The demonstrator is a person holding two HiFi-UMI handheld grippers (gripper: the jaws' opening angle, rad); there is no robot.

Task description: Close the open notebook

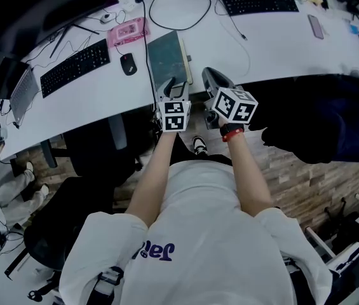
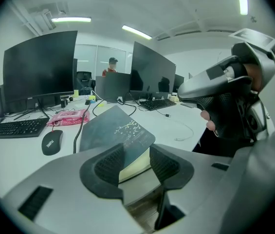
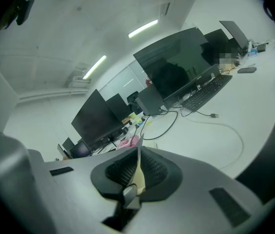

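Note:
A dark teal notebook [image 1: 168, 56] lies shut on the white desk [image 1: 281, 43], its near end at the desk's front edge. In the left gripper view its cover [image 2: 115, 130] rests on cream pages, and its near corner sits between the pads. My left gripper [image 1: 176, 89] [image 2: 136, 165] is open around that corner, with a gap beside the pages. My right gripper [image 1: 212, 79] hovers just right of the notebook's near corner. Its pads [image 3: 138, 169] stand together with only a thin pale sliver between them, and I cannot tell what the sliver is.
A black mouse [image 1: 128, 63] and a black cable [image 1: 146, 49] lie just left of the notebook. Further left is a keyboard [image 1: 74, 67], behind it a pink pack [image 1: 127, 30]. A second keyboard [image 1: 258, 2] sits at the back right. A black chair [image 1: 319, 116] stands right of my arms.

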